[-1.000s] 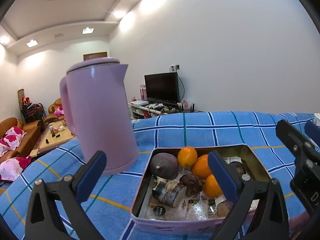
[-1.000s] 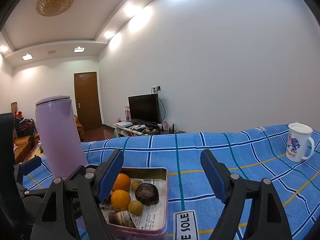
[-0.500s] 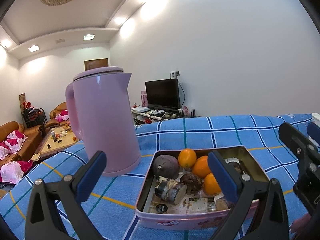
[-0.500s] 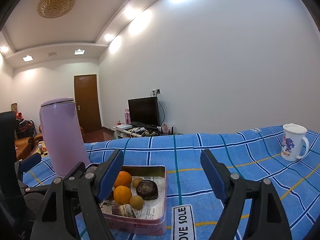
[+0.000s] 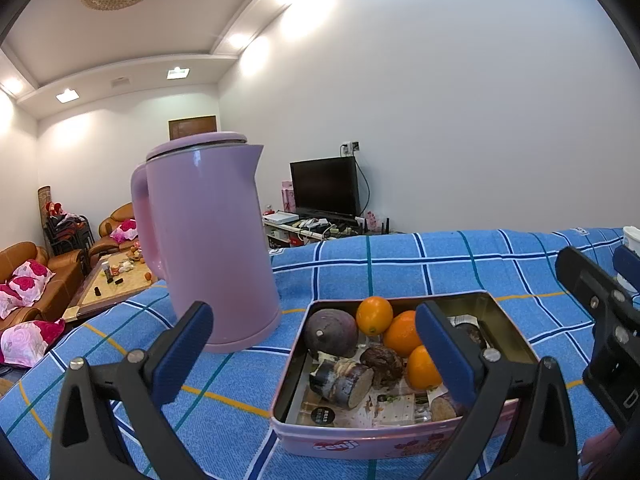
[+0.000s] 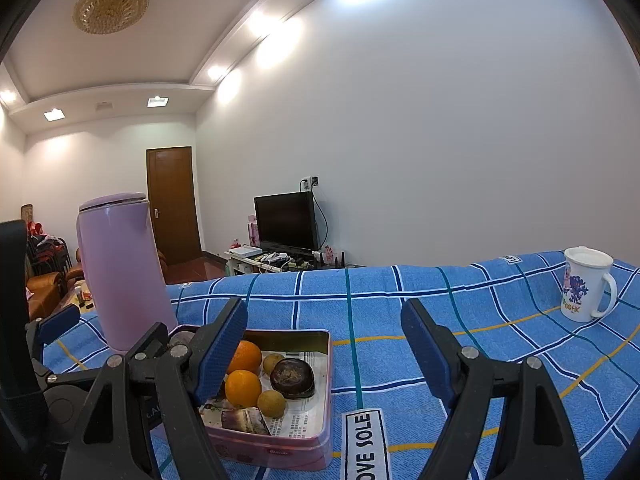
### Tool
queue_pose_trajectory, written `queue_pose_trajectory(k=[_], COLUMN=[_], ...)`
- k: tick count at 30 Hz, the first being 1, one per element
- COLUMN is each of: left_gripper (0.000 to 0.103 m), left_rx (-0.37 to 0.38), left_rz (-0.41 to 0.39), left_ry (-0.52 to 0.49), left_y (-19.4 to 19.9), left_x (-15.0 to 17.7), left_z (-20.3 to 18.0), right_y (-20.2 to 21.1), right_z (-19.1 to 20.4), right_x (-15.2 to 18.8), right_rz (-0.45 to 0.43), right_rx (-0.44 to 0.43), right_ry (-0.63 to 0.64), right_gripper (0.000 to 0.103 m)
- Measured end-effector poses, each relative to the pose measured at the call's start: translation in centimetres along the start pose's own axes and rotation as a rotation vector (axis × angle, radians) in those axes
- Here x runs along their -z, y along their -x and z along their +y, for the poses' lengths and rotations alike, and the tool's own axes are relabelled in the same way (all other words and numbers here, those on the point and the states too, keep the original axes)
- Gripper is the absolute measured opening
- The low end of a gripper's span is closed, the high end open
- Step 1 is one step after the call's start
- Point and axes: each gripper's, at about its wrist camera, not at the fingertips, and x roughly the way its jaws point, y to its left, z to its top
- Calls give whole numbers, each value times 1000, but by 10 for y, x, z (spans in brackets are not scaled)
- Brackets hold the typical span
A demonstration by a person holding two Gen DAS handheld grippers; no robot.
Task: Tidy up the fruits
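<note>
A pink rectangular tin (image 5: 372,442) (image 6: 280,450) lined with newspaper sits on the blue checked cloth. It holds oranges (image 5: 402,332) (image 6: 242,388), a dark purple round fruit (image 5: 330,332), a wrinkled dark fruit (image 6: 292,378), small yellow-green fruits (image 6: 272,402) and a cut dark piece (image 5: 340,380). My left gripper (image 5: 316,354) is open with nothing between its fingers, low in front of the tin. Beside and in front of the tin's right side my right gripper (image 6: 324,350) also stands open and empty. The right gripper's body (image 5: 600,320) shows at the right edge of the left wrist view.
A tall lilac kettle (image 5: 204,240) (image 6: 120,268) stands just left of the tin. A white lidded mug (image 6: 586,284) sits at the far right of the cloth (image 6: 440,320). Beyond the table are a TV (image 6: 286,222), sofas (image 5: 36,276) and a door (image 6: 172,204).
Both views have drawn back and risen slightly, so the tin sits lower and shows its front wall. Both grippers stay open.
</note>
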Motion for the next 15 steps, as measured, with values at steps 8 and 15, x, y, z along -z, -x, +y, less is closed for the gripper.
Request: queue_pose_trajectory(k=[8, 15], left_gripper=[103, 103], left_rx=[1, 0], left_rz=[0, 0], left_ry=[0, 0], left_y=[0, 0], left_x=[0, 0], left_z=[0, 0], right_y=[-1, -1], right_z=[0, 0], right_x=[0, 0], right_rz=[3, 3], right_rx=[3, 2], right_ry=[1, 2], right_gripper=[81, 81])
